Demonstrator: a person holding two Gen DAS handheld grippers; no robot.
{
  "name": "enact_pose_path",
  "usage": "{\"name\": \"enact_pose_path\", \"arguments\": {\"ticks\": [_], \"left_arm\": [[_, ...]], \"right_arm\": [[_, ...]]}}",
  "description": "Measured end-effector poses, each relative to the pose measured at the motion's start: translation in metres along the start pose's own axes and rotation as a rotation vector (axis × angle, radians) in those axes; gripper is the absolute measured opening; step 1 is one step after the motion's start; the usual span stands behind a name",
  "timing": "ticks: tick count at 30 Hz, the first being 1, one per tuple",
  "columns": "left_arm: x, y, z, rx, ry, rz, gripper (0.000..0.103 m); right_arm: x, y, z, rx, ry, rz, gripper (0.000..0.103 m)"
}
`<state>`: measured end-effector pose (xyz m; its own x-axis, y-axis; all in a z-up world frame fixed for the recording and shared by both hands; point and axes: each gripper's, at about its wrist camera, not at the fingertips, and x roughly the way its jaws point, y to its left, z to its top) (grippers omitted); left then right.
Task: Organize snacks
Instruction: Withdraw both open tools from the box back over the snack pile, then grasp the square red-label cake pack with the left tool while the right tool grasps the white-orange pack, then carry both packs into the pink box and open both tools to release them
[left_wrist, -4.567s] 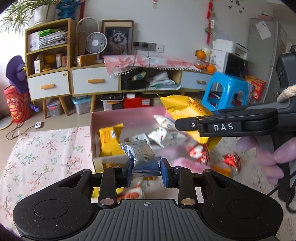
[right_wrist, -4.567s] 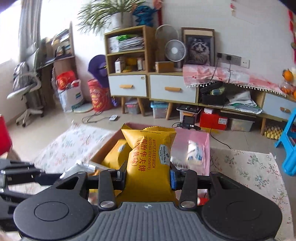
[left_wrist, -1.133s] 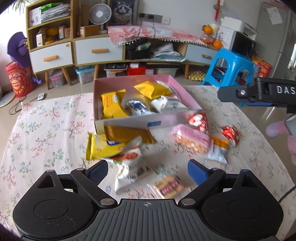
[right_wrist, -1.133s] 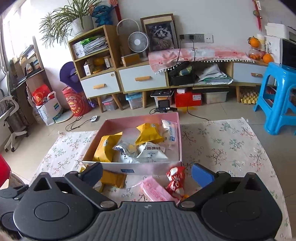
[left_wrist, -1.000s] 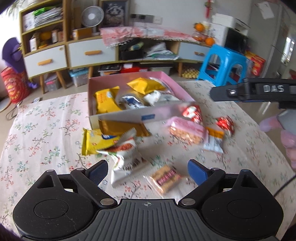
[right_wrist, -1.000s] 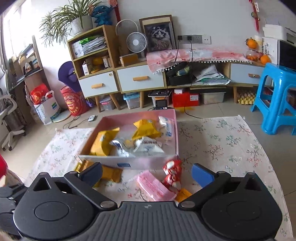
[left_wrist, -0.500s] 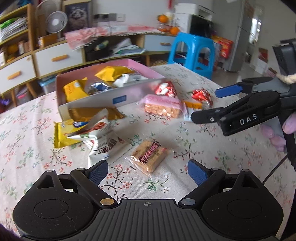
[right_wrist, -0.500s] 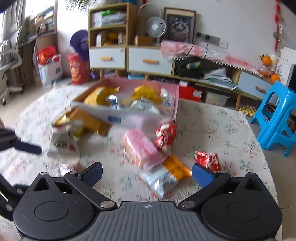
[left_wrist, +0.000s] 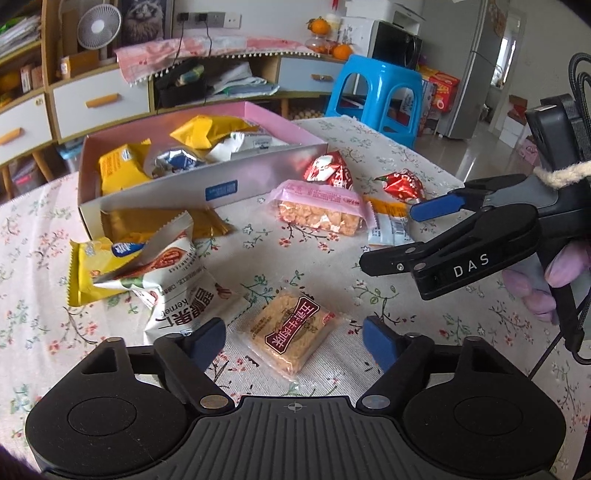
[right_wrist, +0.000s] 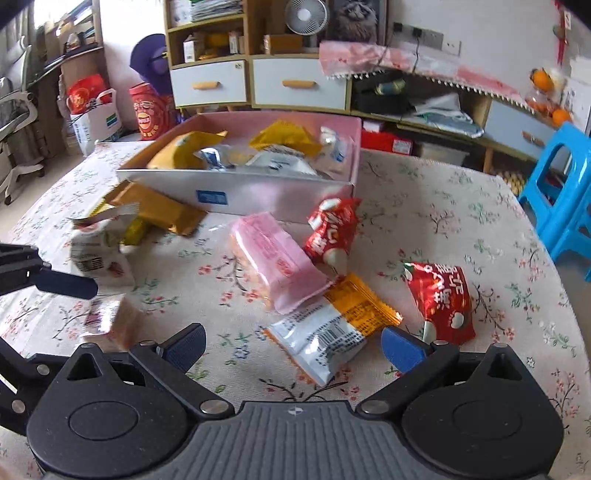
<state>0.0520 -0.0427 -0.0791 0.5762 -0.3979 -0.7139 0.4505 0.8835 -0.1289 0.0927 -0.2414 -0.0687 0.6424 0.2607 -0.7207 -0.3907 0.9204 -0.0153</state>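
Both grippers are coming in empty for the next pick: the left gripper (left_wrist: 293, 338), jaws just been closing but not yet touching, straddles the brown cracker pack (left_wrist: 291, 334), the right gripper (right_wrist: 293, 345) gapes over the orange-and-white packet (right_wrist: 332, 326), pink box (left_wrist: 159, 192) waiting behind.

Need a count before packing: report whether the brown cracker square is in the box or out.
Out: the brown cracker square lies on the tablecloth, apart from the pink box.
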Motion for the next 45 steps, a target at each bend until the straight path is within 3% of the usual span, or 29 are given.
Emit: {"name": "enact_pose_path", "arguments": {"ticks": [9, 12, 15, 21, 23, 25, 26, 34, 45], "left_arm": [[0.008, 0.0, 0.004, -0.021, -0.005, 0.014, 0.067], [0.007, -0.003, 0.004, -0.024, -0.009, 0.031, 0.064], [0.005, -0.006, 0.004, -0.04, -0.011, 0.043, 0.057], [0.001, -0.01, 0.001, -0.043, -0.004, 0.084, 0.051], [0.0, -0.011, 0.0, -0.049, 0.001, 0.093, 0.05], [0.0, -0.011, 0.0, -0.053, 0.012, 0.102, 0.038], [-0.001, -0.01, 0.0, -0.064, 0.011, 0.102, 0.038], [-0.005, -0.011, -0.002, -0.086, 0.02, 0.129, 0.036], [-0.017, -0.014, 0.004, -0.097, 0.001, 0.152, 0.036]], "right_arm": [[0.005, -0.015, 0.001, 0.02, -0.009, -0.011, 0.079], [0.003, -0.016, 0.002, 0.018, -0.024, -0.002, 0.064], [0.001, -0.015, 0.005, 0.006, -0.026, 0.015, 0.038], [-0.005, -0.012, 0.001, -0.027, -0.017, 0.035, 0.028], [-0.008, -0.011, -0.001, -0.036, -0.014, 0.044, 0.01], [-0.009, -0.01, -0.001, -0.046, -0.007, 0.041, 0.004], [-0.01, -0.009, -0.003, -0.05, -0.006, 0.04, 0.002], [-0.016, -0.007, -0.003, -0.039, -0.003, 0.037, 0.0], [-0.036, -0.003, 0.008, -0.027, -0.063, 0.048, 0.0]]}}
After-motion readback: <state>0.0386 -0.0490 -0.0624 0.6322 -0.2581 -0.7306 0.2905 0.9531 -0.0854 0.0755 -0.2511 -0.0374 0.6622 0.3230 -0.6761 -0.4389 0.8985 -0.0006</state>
